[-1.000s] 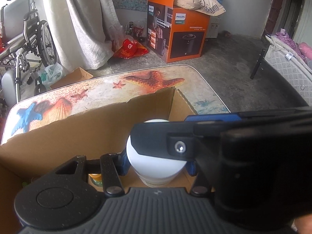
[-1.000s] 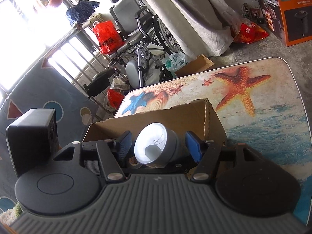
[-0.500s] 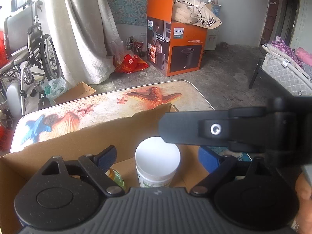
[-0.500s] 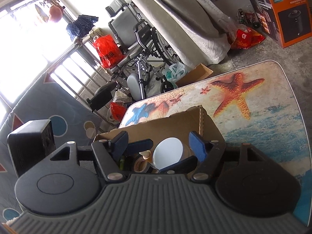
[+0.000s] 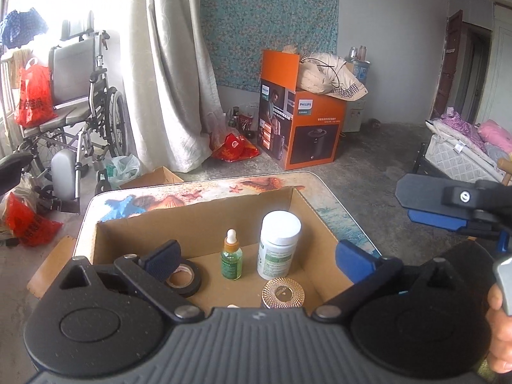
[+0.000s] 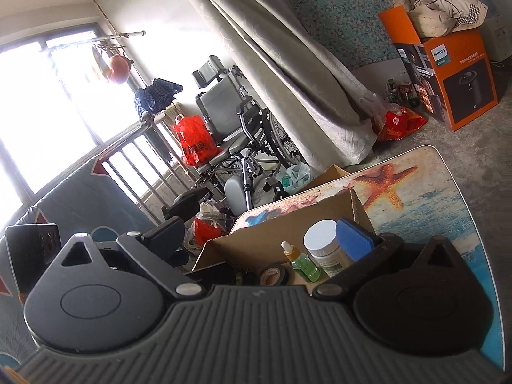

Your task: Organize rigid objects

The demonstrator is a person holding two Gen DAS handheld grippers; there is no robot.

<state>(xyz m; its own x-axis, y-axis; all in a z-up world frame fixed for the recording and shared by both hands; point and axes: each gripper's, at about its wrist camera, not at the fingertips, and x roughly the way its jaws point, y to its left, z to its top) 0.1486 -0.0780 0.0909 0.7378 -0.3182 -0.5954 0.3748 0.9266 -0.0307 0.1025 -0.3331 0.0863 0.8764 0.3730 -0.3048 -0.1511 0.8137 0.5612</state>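
Observation:
An open cardboard box (image 5: 198, 220) stands on the starfish-print table (image 5: 339, 214). Inside stand a white-lidded jar (image 5: 278, 244), a small green dropper bottle (image 5: 231, 260), a black tape roll (image 5: 184, 276) and a clear faceted lid (image 5: 283, 292). My left gripper (image 5: 259, 260) is open and empty, raised above the box's near side. My right gripper (image 6: 260, 240) is open and empty, held off to the right of the box; it also shows in the left wrist view (image 5: 448, 204). The jar (image 6: 323, 251), dropper bottle (image 6: 300, 264) and tape (image 6: 272, 275) show in the right wrist view.
A wheelchair (image 5: 80, 121) and red bags (image 5: 32, 96) stand left of the table. A curtain (image 5: 172, 80) hangs behind. An orange Philips carton (image 5: 300, 121) sits on the floor beyond. A bed (image 5: 464, 150) is at the right. A small cardboard box (image 5: 153, 177) lies on the floor.
Both grippers opened and let go of the white-lidded jar, which now stands in the box. Both have pulled up and back; the right one moved off to the right.

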